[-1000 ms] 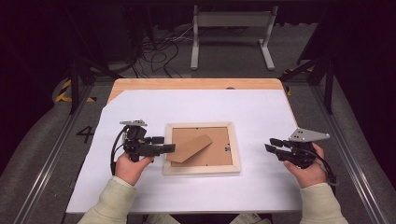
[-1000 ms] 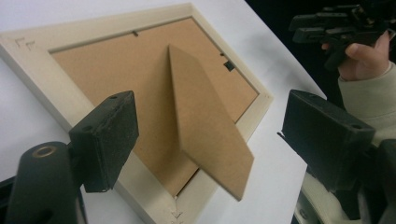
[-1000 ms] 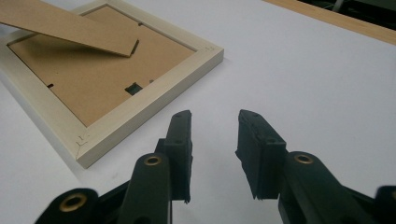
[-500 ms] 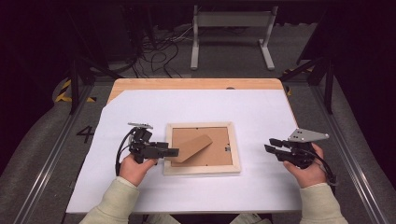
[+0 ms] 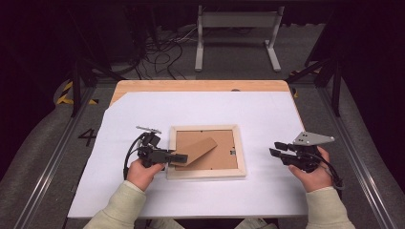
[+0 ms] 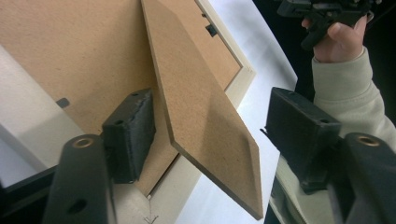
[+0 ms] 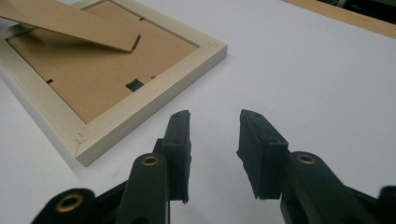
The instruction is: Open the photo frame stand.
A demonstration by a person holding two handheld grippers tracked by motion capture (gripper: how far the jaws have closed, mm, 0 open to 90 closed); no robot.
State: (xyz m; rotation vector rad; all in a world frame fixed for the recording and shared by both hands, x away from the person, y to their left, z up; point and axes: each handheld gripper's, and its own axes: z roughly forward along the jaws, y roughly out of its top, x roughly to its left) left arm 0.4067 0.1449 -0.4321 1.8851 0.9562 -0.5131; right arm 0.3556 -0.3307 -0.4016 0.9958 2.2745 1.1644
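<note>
Frame (image 5: 206, 151) face down — pale wood, brown stand (image 5: 195, 150) raised.

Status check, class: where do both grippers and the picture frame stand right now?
Left gripper open, jaws either side of the stand flap. Right gripper open, beside the frame. Nothing in the way.

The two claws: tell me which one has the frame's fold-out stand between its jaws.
The left claw. Its open jaws straddle the stand over the picture frame; the right claw hovers open over bare white table, apart from the frame.

Bright, evenly lit table (image 5: 267, 109), dark surroundings, soft shadows.
</note>
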